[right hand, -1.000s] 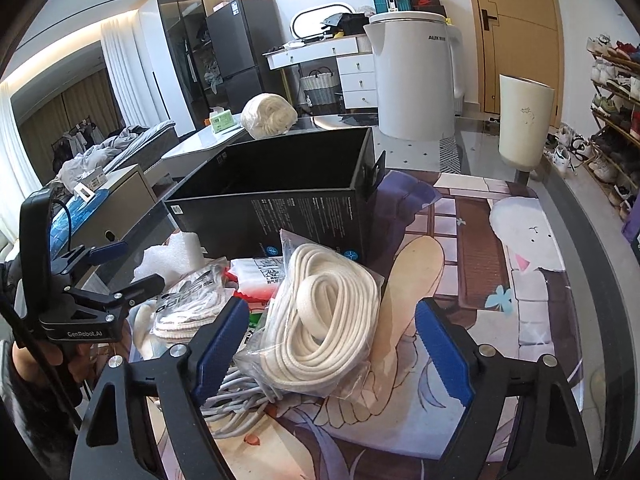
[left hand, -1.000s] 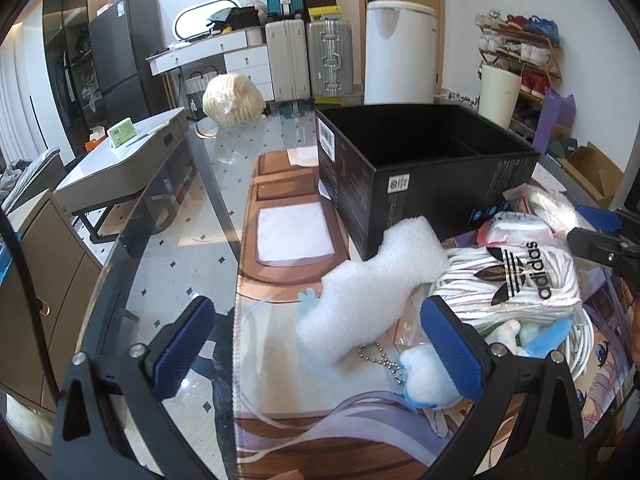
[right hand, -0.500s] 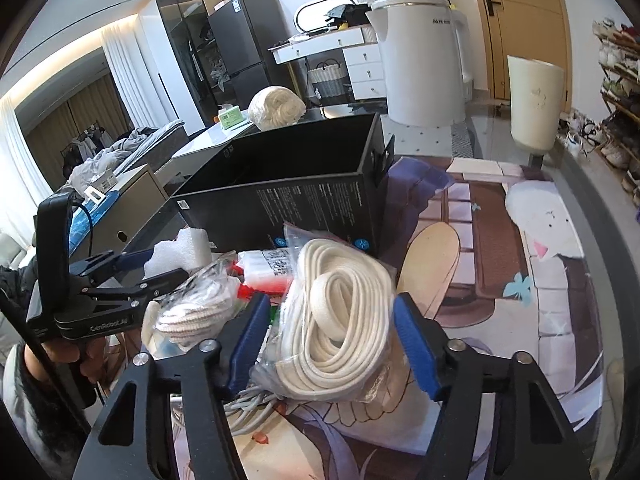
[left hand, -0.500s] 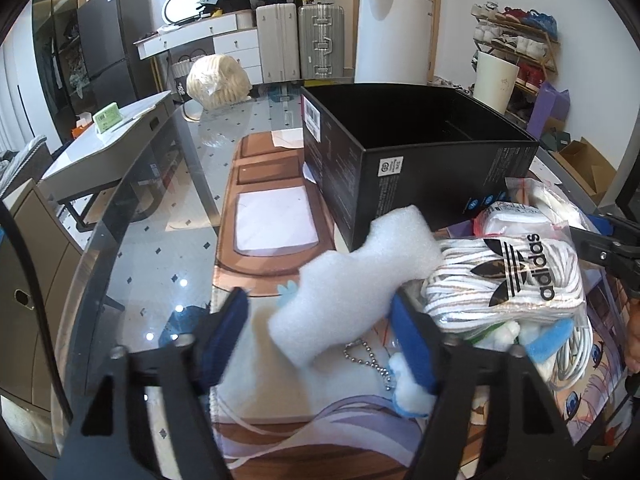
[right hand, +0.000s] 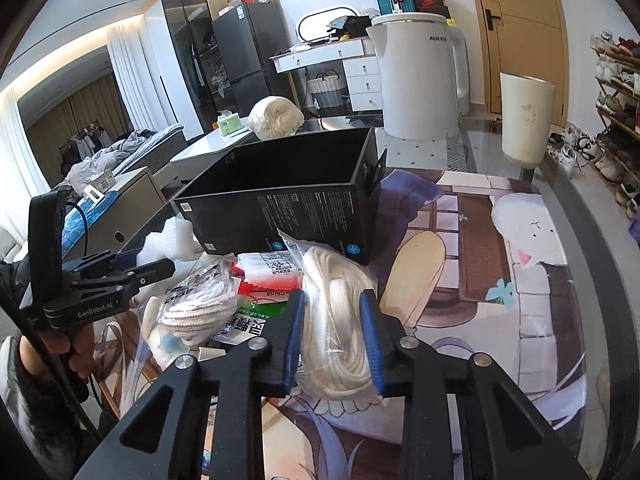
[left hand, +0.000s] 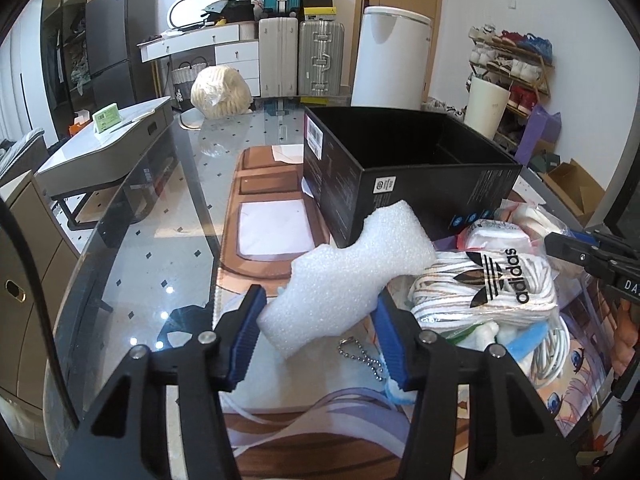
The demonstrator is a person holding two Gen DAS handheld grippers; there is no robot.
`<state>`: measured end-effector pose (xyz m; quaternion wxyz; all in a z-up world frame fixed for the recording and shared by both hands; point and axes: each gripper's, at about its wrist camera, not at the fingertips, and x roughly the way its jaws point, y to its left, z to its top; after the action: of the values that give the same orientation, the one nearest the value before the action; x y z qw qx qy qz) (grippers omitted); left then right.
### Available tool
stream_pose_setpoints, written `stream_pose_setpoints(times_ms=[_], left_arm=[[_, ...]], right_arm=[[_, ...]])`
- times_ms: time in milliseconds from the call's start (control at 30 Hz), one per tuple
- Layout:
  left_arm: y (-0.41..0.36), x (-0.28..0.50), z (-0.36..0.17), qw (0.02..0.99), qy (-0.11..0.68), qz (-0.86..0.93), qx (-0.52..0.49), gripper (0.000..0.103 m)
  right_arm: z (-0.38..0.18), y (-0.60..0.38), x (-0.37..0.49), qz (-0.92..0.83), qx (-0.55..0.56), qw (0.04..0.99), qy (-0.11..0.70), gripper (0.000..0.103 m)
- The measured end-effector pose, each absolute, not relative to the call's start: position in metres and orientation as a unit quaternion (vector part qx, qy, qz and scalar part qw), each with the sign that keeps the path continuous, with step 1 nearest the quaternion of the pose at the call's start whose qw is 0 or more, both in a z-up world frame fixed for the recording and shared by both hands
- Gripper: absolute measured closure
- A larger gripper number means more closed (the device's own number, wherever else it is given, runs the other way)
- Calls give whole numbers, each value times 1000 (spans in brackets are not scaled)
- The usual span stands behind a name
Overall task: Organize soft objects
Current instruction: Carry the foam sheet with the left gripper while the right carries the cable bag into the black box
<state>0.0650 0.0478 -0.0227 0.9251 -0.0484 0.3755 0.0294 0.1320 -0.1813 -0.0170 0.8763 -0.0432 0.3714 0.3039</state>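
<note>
My left gripper [left hand: 320, 320] is shut on a white foam block [left hand: 352, 276], its blue pads against both sides. The foam leans toward the open black box [left hand: 420, 184]. My right gripper [right hand: 332, 320] is shut on a bagged coil of white rope [right hand: 336, 304], which rests on the printed mat. In the right wrist view the left gripper [right hand: 136, 266] and the foam [right hand: 172, 240] show at the left. A bagged adidas cord bundle [left hand: 488, 284] lies between the two grippers, also seen in the right wrist view [right hand: 196, 300].
The black box [right hand: 288, 200] stands open behind the pile. A red and white packet [right hand: 272, 276], a green labelled packet [right hand: 252, 320] and a ball chain [left hand: 356, 352] lie on the mat. A white bin [right hand: 524, 120] and a wrapped yarn ball [left hand: 220, 92] stand farther back.
Both grippers went from wide open to shut: the left closed on the foam block, the right closed on the bagged rope coil. The foam has tilted up slightly.
</note>
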Motion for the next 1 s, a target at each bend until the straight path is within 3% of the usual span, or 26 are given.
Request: stream_pose_setpoints(times_ms=[300,1000], left_arm=[[52,56,-13,932,356,30,-58,50],[42,42,22,953,296,0,-69,50]], right_arm=[[-13,-182,128,305,-56,881,356,82],[29,-179,106,336,-43,899,277,83]])
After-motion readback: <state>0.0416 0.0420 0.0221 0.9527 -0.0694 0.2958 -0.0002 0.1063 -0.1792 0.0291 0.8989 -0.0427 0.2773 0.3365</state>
